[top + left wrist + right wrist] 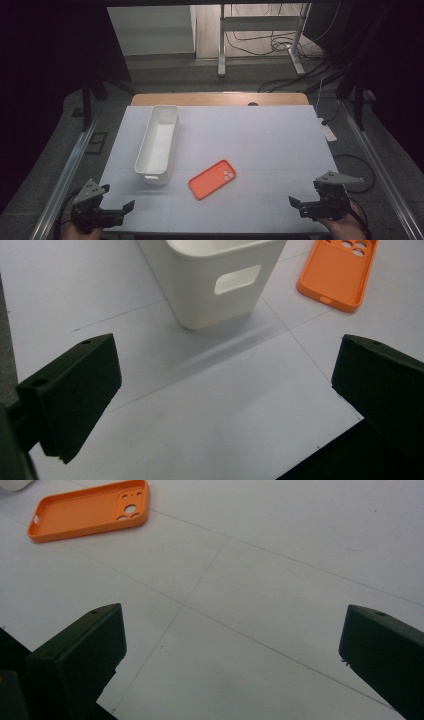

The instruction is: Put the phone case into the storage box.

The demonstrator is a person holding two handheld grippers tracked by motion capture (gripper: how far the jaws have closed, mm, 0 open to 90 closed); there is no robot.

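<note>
Orange case, white bin, pale sheet

The phone case (213, 179) at lower centre of the high view was plain orange; the bin (157, 143) to its left was plain white. The table sheet (260, 145) was pale bluish-white with faint thin grid lines, a tan wooden edge (220, 98) above it. The left gripper (116, 209) and right gripper (301, 206) were black, with grey plates.
</note>
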